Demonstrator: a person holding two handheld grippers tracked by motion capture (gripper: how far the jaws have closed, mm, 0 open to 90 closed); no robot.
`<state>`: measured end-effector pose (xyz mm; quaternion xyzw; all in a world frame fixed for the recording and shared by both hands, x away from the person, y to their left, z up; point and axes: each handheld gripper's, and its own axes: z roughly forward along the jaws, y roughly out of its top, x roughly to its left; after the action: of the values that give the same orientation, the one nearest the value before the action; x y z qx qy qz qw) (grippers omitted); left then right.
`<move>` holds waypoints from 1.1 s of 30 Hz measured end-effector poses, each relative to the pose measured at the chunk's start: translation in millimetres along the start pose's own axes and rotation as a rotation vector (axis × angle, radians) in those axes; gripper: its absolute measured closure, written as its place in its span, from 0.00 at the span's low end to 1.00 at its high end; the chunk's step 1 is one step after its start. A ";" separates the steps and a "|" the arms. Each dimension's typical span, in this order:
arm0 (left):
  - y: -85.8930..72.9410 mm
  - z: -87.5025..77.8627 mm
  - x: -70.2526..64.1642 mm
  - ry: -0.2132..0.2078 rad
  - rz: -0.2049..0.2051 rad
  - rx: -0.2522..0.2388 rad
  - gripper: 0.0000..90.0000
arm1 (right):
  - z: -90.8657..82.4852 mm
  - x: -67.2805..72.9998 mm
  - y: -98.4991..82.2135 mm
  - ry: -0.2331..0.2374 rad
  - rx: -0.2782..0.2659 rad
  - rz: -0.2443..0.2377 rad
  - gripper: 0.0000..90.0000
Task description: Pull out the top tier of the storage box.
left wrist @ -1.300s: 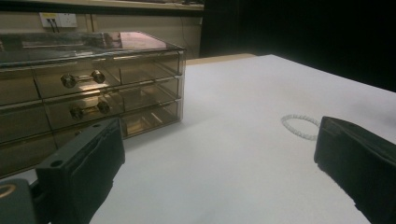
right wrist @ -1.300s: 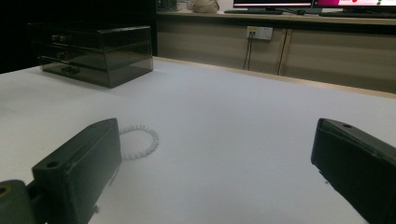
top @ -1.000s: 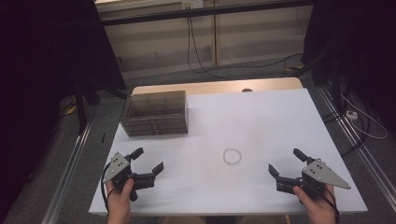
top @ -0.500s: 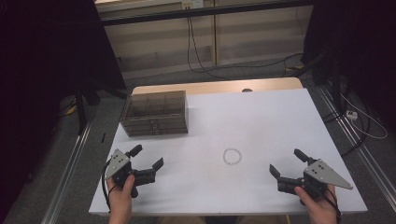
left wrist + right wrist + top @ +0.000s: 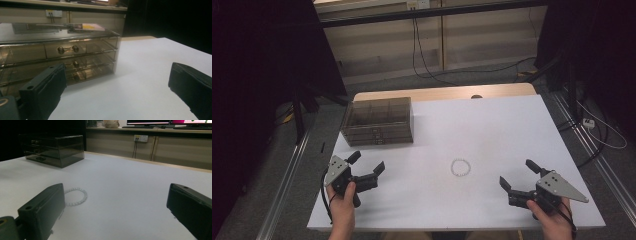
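A smoky clear drawer box [image 5: 379, 120] stands at the back left of the white table [image 5: 492, 125]; its drawers with round gold knobs [image 5: 67, 49] face me. A small white bead bracelet [image 5: 460, 167] lies flat near the table's middle front, also the bracelet [image 5: 76, 196] just ahead of my right jaws. My left gripper [image 5: 366, 162] sits open at the front left, a short way in front of the box [image 5: 60, 53]. My right gripper [image 5: 518, 174] sits open at the front right, to the right of the bracelet. Neither holds anything.
Metal rails run along both sides of the table. A wooden strip [image 5: 447, 93] edges its far side, with cables [image 5: 427, 60] and a low cabinet wall behind. The drawer box [image 5: 53, 146] appears far off in the right gripper view.
Both grippers have drifted slightly nearer the table's front edge; their jaws stay open. The bracelet and box have not moved.
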<state>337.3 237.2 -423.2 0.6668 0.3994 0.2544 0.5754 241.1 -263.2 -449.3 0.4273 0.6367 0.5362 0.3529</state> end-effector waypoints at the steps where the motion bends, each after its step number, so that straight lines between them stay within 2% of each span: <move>1: -0.2 1.4 0.1 0.008 -0.010 0.002 0.02 | 0.3 -0.1 -0.1 -0.001 0.002 -0.001 0.02; 4: -0.4 4.4 1.5 0.033 0.000 0.008 0.02 | 0.1 -0.3 -0.3 -0.001 0.003 -0.001 0.02; 10: -0.1 6.5 4.4 0.051 -0.007 0.009 0.02 | -0.4 -1.7 -0.5 -0.006 0.003 0.000 0.02; 13: 2.9 11.3 6.0 0.064 -0.028 0.006 0.02 | -0.1 -1.2 -0.1 -0.010 0.000 -0.001 0.02; 16: 4.4 13.8 5.7 0.077 -0.032 0.001 0.02 | -0.3 -1.4 0.6 -0.012 -0.004 -0.001 0.02; 23: 5.7 16.5 5.8 0.093 -0.009 0.012 0.02 | -1.1 -2.1 0.3 -0.018 -0.001 -0.002 0.02; 33: 7.1 27.2 6.9 0.110 -0.026 0.007 0.02 | -0.6 -0.9 0.2 -0.016 0.000 -0.007 0.02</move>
<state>364.6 227.4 -422.8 0.6487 0.4399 0.2819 0.5534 240.9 -264.2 -449.1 0.4294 0.6352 0.5318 0.3597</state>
